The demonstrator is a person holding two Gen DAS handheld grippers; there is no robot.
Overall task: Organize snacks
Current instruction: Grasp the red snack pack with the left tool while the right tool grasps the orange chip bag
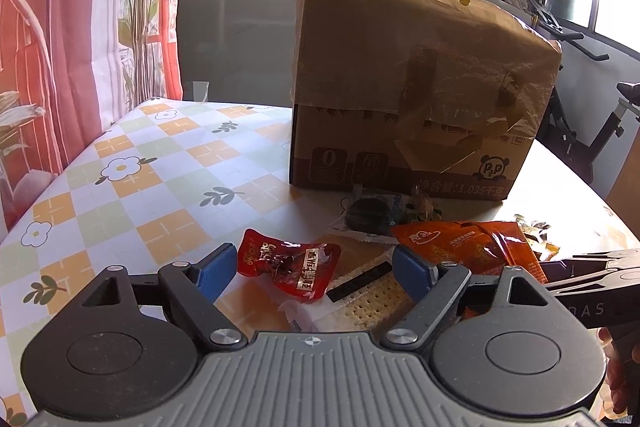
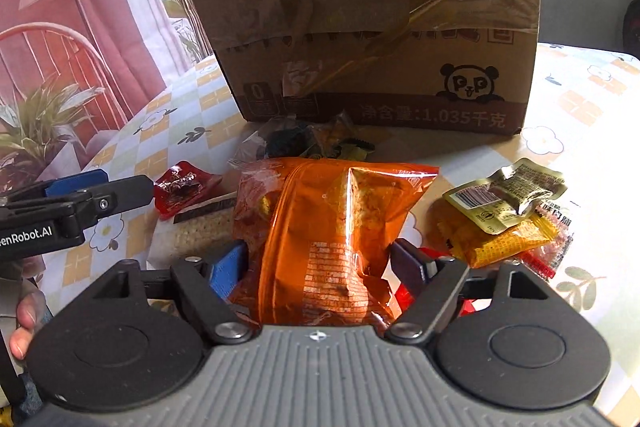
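Checkered floral cloth is covering the surface (image 1: 132,163), with a curtain (image 1: 48,27) hanging beyond its far left edge. Ahead of both claws a big cardboard box (image 1: 420,67) is standing upright. The right claw (image 2: 320,263) is gripping an orange snack bag (image 2: 324,227), both pads pressing its sides, the bag rising toward the box. Right of that claw, a gold packet (image 2: 504,195) is lying on a yellow packet (image 2: 500,239). The left claw (image 1: 308,267) is hanging open just above a red packet (image 1: 288,263) and a cracker pack (image 1: 360,299), touching neither.
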